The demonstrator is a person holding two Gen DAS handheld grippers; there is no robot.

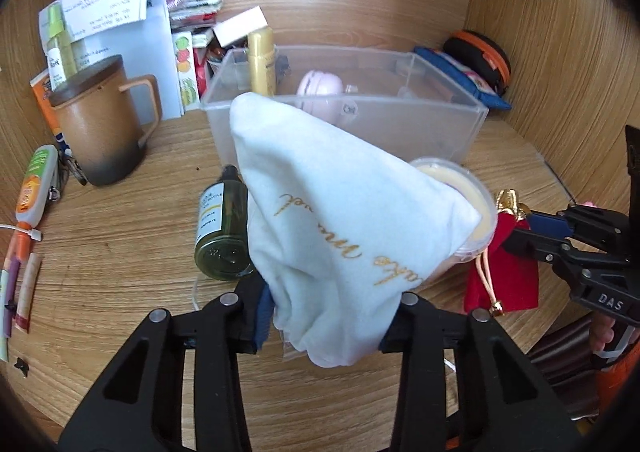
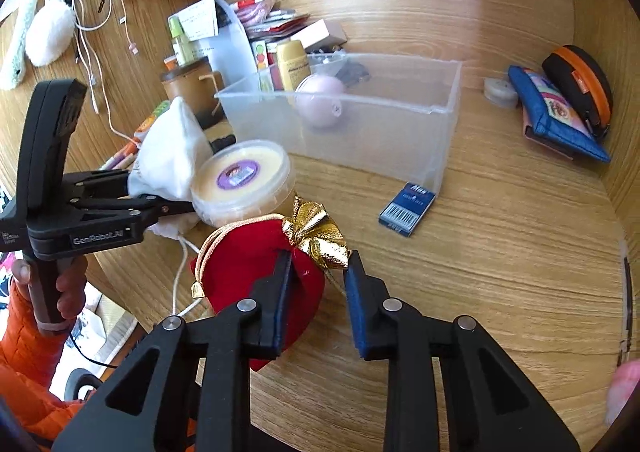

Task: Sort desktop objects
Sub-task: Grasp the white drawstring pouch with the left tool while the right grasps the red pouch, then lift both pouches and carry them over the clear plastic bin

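My left gripper (image 1: 326, 316) is shut on a white cloth pouch (image 1: 340, 219) with gold lettering and holds it above the desk in front of the clear plastic bin (image 1: 440, 123). The pouch also shows in the right wrist view (image 2: 172, 155), held by the left gripper (image 2: 176, 207). My right gripper (image 2: 320, 276) is open around the gold-bowed neck of a red velvet pouch (image 2: 256, 264) lying on the desk; it also shows in the left wrist view (image 1: 504, 280). A round lidded tub (image 2: 240, 175) stands between the two pouches. The bin (image 2: 400, 139) holds a pink round case (image 2: 320, 99).
A brown lidded mug (image 1: 96, 119), a green bottle lying down (image 1: 220, 232), tubes and pens (image 1: 32, 187) sit on the left. A blue card box (image 2: 406, 207) lies by the bin. Blue pouch (image 2: 556, 115) and black-orange case (image 2: 580, 87) rest at the right wall.
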